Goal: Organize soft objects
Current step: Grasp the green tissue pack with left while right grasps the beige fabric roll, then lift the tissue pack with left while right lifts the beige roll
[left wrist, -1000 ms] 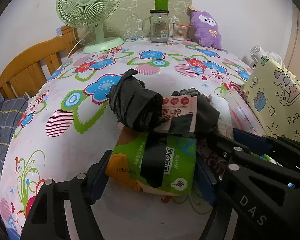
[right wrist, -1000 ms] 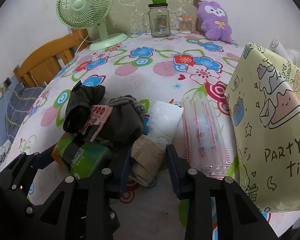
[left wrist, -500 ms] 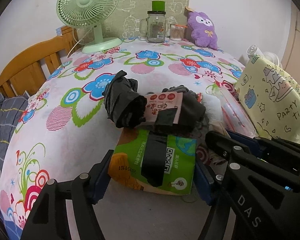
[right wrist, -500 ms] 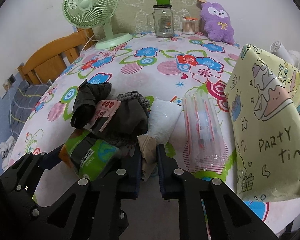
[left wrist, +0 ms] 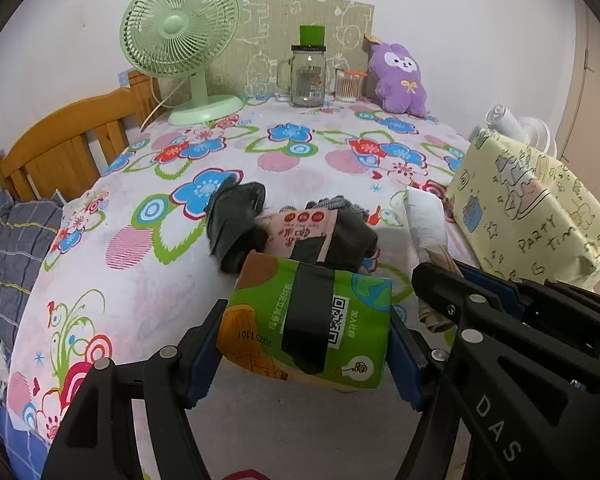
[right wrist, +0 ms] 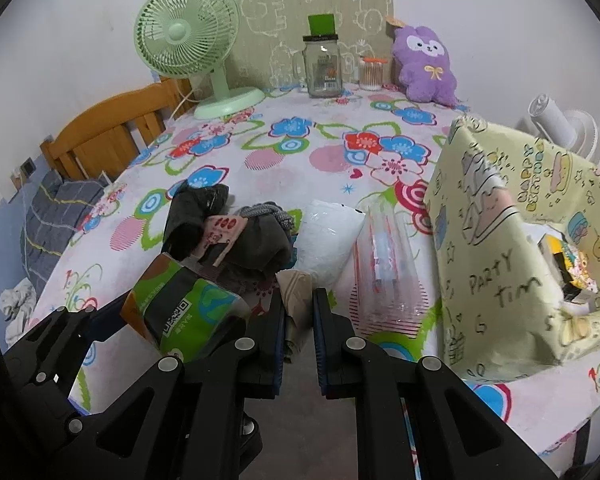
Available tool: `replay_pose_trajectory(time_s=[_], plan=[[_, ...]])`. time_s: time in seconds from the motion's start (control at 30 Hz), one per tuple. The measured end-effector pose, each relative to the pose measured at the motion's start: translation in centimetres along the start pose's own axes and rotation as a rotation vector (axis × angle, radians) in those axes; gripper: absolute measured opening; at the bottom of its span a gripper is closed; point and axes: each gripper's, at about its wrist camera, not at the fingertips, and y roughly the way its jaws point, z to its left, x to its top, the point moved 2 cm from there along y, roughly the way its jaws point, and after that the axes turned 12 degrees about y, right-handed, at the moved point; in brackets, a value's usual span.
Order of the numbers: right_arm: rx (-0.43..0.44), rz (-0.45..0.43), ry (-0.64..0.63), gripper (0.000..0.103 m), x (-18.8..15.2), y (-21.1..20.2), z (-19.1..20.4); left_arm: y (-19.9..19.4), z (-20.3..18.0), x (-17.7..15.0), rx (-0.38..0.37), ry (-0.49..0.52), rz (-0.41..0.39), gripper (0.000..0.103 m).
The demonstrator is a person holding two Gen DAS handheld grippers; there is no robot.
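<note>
I have both grippers loaded at the near edge of the table (left wrist: pixel 112 292). My left gripper (left wrist: pixel 304 344) is clamped across the green tissue pack (left wrist: pixel 312 320), squeezing its sides. My right gripper (right wrist: pixel 300 332) has just closed and now pinches the beige cloth (right wrist: pixel 296 300), jaws almost together. The dark sock bundle (right wrist: pixel 236 240) sits at twelve o'clock of the pack, touching it. I'd lift both loads straight and slowly, so the cloth's loose tail clears the white packet (right wrist: pixel 328 236) without dragging it.
</note>
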Motion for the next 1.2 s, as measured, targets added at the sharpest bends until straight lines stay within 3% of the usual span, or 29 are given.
replay_pose_trajectory(time_s=[1.2], plan=[[0.017,-0.145,-0.05,0.015,4.1,-9.1,-0.1,-7.6,-1.8,4.9,0.037,0.008,-0.133,0.074]])
